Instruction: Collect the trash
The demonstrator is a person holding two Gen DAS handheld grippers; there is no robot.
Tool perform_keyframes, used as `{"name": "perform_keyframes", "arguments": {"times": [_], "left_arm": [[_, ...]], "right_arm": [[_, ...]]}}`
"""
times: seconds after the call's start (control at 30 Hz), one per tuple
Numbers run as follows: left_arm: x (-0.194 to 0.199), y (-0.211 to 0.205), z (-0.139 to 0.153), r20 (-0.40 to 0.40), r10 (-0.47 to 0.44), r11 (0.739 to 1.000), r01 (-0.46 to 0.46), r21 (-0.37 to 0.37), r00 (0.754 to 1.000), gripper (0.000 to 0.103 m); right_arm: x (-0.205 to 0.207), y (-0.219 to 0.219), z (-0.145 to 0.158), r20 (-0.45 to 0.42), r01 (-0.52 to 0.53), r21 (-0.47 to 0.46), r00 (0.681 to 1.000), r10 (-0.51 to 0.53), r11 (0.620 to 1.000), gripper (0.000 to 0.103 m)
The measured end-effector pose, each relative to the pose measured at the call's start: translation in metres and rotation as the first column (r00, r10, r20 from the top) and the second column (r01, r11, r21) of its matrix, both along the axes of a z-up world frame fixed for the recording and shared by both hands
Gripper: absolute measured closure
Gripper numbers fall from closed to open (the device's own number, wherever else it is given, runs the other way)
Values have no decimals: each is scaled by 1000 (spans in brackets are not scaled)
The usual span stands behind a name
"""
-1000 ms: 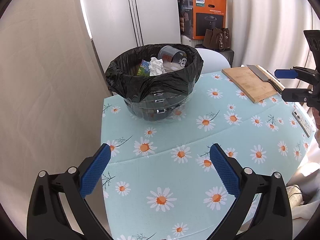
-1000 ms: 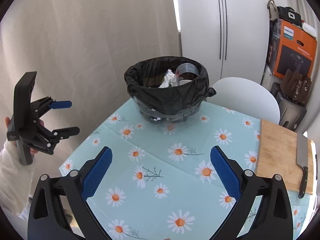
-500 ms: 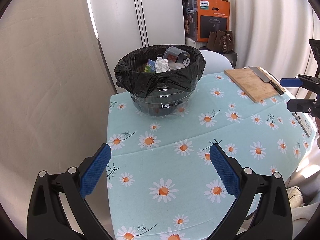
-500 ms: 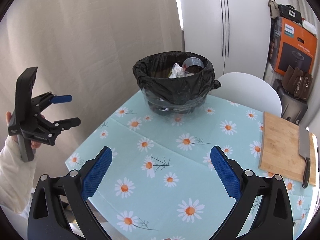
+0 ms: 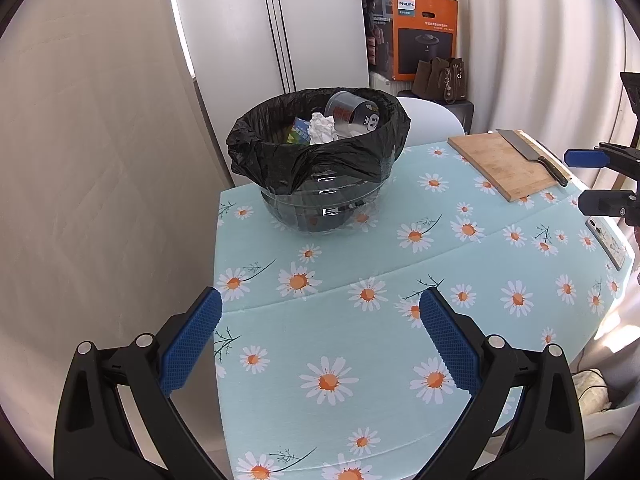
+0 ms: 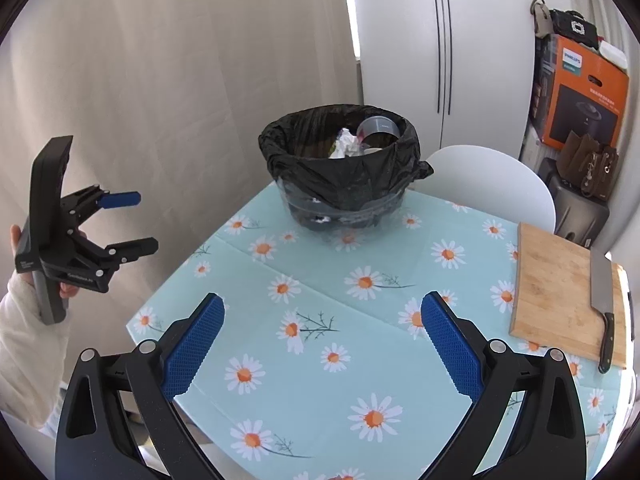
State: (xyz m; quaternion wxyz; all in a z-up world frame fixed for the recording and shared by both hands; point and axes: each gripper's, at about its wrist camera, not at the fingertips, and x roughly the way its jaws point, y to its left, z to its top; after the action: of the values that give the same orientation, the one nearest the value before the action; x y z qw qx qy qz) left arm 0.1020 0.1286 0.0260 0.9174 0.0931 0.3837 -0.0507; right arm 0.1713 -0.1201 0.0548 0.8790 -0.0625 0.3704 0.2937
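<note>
A clear bin lined with a black bag (image 5: pixel 320 160) stands at the far side of the daisy-print table (image 5: pixel 360 344); it also shows in the right wrist view (image 6: pixel 344 168). Inside lie a crumpled white tissue (image 5: pixel 322 128), a grey cup (image 5: pixel 352 114) and a colourful wrapper (image 5: pixel 298 134). My left gripper (image 5: pixel 320 328) is open and empty, well back from the bin above the table's near edge. My right gripper (image 6: pixel 322 330) is open and empty too. Each gripper shows in the other's view, the left (image 6: pixel 128 224) and the right (image 5: pixel 588 180).
A wooden cutting board (image 5: pixel 504 164) with a cleaver (image 5: pixel 532 156) lies at the table's right side. A phone (image 5: pixel 606 236) lies near the right edge. A white chair (image 6: pixel 492 176) stands behind the table. Curtain on the left, cupboard and boxes behind.
Both grippers have drawn back and up from the bin, which looks smaller and farther now. Both stay open and empty.
</note>
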Motion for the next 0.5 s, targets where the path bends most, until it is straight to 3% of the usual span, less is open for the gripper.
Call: {"name": "perform_keyframes", "arguments": {"times": [0.5], "left_arm": [[0,6,-2,-20,7,1000,-6,7,1000,6]], "right_arm": [[-1,3,-1,2,2,-6,1000,-2,1000,8]]}}
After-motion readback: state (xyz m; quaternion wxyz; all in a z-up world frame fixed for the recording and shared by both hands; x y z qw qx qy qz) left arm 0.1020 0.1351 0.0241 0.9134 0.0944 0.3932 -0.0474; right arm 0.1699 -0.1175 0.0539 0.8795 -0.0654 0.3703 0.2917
